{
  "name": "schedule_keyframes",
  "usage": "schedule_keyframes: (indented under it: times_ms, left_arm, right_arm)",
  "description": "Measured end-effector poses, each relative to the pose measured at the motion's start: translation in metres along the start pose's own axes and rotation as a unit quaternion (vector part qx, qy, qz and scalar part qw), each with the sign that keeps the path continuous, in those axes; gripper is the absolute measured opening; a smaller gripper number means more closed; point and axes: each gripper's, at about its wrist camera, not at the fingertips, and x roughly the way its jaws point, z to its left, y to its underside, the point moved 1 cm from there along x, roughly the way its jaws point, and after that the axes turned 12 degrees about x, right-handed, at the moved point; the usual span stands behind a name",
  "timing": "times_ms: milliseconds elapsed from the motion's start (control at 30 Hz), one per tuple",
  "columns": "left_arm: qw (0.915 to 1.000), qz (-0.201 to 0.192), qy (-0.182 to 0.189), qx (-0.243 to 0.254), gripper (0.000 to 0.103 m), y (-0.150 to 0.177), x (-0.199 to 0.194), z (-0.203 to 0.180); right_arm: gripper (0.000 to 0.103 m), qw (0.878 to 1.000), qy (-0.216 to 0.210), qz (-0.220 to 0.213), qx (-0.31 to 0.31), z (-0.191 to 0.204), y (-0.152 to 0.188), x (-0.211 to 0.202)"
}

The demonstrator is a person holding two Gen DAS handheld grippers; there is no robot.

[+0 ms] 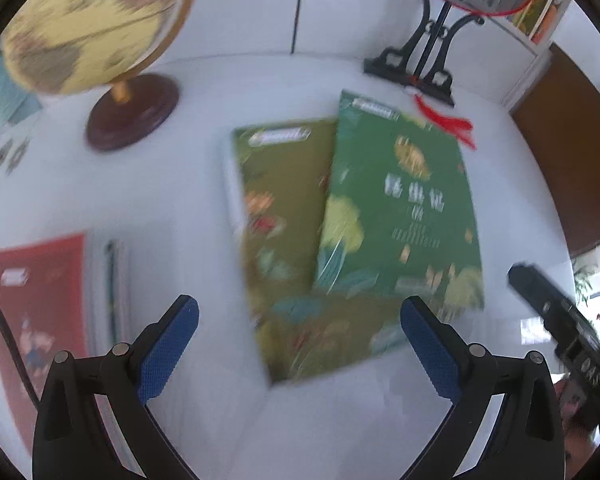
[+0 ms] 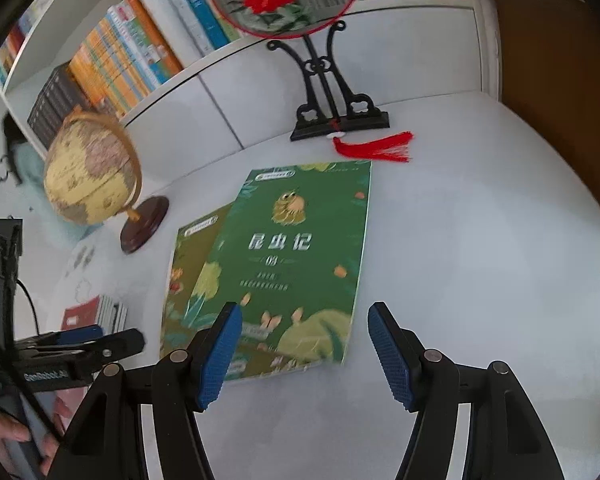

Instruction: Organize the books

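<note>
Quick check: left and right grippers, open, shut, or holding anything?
Left gripper: open, holding nothing, above the olive-green paperback book.
Right gripper: open, holding nothing, above the dark green paperback book.

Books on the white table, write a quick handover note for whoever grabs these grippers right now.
Left gripper: open, empty, above the near edge of the olive book.
Right gripper: open, empty, above the near end of the green book.
Books: the green book lies partly on top of the olive book, skewed, mid-table. A red book tops a small stack at the left, beside the globe. Fan stand and red tassel sit behind the green book.
Done: nothing visibly sorted yet; neither loose book is held.
Left: pick up the green and olive books and square them up or stack them, probably with the red pile.
</note>
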Motion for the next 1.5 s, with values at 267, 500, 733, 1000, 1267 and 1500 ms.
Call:
schedule_keyframes:
  times_ms: [267, 500, 733, 1000, 1267, 1500]
  left_arm:
    - [0.9985, 0.001, 0.031, -0.045, 0.079, -0.022, 0.050, -0.011]
    - [0.9987, -0.001, 0.006, -0.051, 0.082, -0.024, 0.060, -0.020]
    - [0.9920, 0.006, 0.082, -0.095, 0.079, -0.019, 0.052, -0.022]
    - [0.9916, 0.028, 0.088, -0.090, 0.078, 0.000, 0.028, -0.027]
    - [0.9880, 0.034, 0.112, -0.100, 0.078, 0.046, 0.006, -0.013]
    - [0.9857, 0.050, 0.125, -0.101, 0.078, 0.080, -0.004, -0.003]
  right_arm:
    - [0.064, 0.996, -0.033, 0.080, 0.035, -0.024, -0.013, 0.047]
    - [0.064, 0.993, -0.061, 0.100, 0.033, -0.033, -0.021, 0.066]
    - [0.073, 0.991, -0.067, 0.114, -0.007, -0.026, -0.026, 0.073]
    - [0.074, 0.985, -0.086, 0.149, -0.018, -0.029, -0.021, 0.069]
    - [0.074, 0.981, -0.094, 0.168, -0.027, -0.014, 0.006, 0.058]
    - [0.074, 0.973, -0.100, 0.201, -0.061, 0.011, 0.033, 0.052]
